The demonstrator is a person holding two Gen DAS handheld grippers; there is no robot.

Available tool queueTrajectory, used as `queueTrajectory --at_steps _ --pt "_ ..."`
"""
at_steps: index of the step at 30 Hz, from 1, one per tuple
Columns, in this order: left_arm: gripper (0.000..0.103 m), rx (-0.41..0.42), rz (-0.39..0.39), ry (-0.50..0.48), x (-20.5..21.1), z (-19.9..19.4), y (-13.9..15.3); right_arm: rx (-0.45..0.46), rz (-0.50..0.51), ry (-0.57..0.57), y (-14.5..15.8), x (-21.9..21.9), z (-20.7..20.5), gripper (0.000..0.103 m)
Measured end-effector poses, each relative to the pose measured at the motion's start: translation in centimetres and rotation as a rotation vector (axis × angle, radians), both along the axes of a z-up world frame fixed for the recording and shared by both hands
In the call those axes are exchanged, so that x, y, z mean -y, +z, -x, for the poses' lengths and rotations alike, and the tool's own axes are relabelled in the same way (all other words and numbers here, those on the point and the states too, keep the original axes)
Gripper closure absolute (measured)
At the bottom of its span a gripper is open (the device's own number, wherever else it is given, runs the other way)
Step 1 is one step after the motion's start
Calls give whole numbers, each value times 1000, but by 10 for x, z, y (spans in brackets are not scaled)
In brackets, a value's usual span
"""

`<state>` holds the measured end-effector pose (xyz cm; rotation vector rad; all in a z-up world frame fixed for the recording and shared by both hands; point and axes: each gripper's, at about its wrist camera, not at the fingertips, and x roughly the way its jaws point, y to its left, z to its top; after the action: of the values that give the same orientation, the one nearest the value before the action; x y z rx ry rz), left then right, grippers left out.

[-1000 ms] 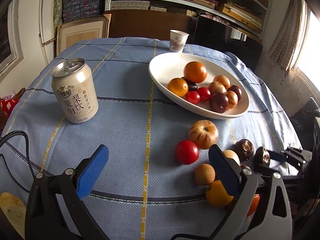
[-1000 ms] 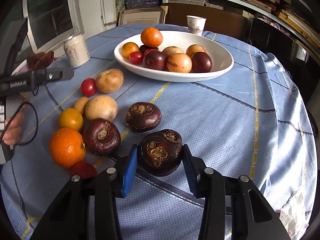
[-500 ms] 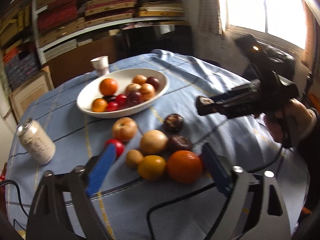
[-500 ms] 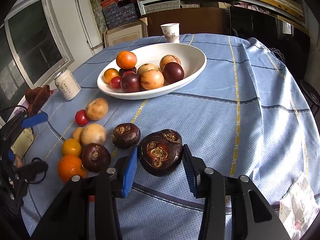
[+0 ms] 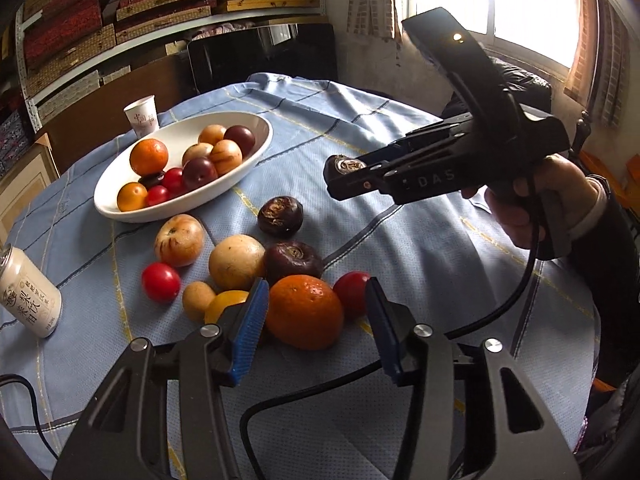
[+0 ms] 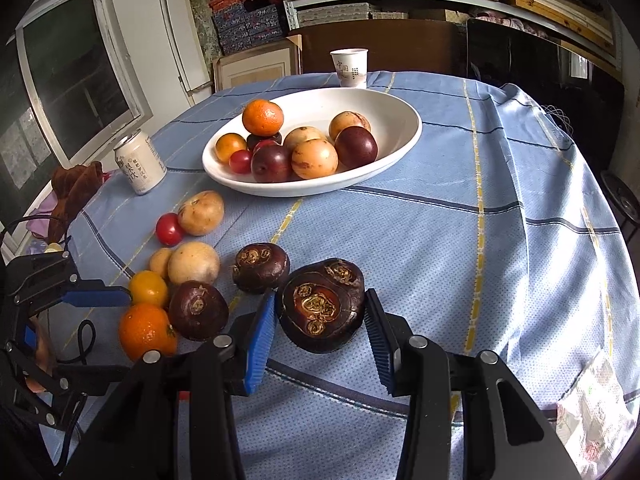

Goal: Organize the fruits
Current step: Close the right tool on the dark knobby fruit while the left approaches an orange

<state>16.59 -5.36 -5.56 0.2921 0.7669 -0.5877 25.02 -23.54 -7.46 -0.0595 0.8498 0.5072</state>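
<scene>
My right gripper (image 6: pixel 320 322) is shut on a dark brown water chestnut (image 6: pixel 322 306) and holds it above the blue cloth; it also shows in the left wrist view (image 5: pixel 346 166). My left gripper (image 5: pixel 316 320) is open, its jaws on either side of a large orange (image 5: pixel 306 312) without touching it; the orange also shows in the right wrist view (image 6: pixel 147 332). A white oval bowl (image 6: pixel 384 160) holds several fruits at the back. Several loose fruits lie on the cloth, among them two more chestnuts (image 5: pixel 280 216) (image 5: pixel 294 262).
A drink can (image 5: pixel 28 292) stands at the left and a paper cup (image 5: pixel 141 115) behind the bowl. A black cable (image 5: pixel 516 292) hangs from the right gripper across the cloth. The round table's edge (image 6: pixel 624 280) drops off at the right.
My left gripper swung right and moved in on the orange, which now sits between its jaws. My right gripper lifted the chestnut higher, still shut on it.
</scene>
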Motion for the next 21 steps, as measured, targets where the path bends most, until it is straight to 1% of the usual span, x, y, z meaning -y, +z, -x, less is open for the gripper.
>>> queueTrajectory --at_steps 3,16,18,20,21 --pt "54 -26 0 7 -1 -5 -3 -1 2 4 0 -1 0 58" --pt "53 -38 -42 21 2 -7 -8 -7 13 11 -3 -4 0 58" --pt "53 -40 -37 21 2 -8 -7 -6 12 11 -3 -4 0 58" --pt "55 -42 -26 27 -1 -8 -7 -8 8 9 -2 -4 0 58" --pt "59 -46 -17 36 -3 -9 -6 -7 8 7 -2 -3 0 58"
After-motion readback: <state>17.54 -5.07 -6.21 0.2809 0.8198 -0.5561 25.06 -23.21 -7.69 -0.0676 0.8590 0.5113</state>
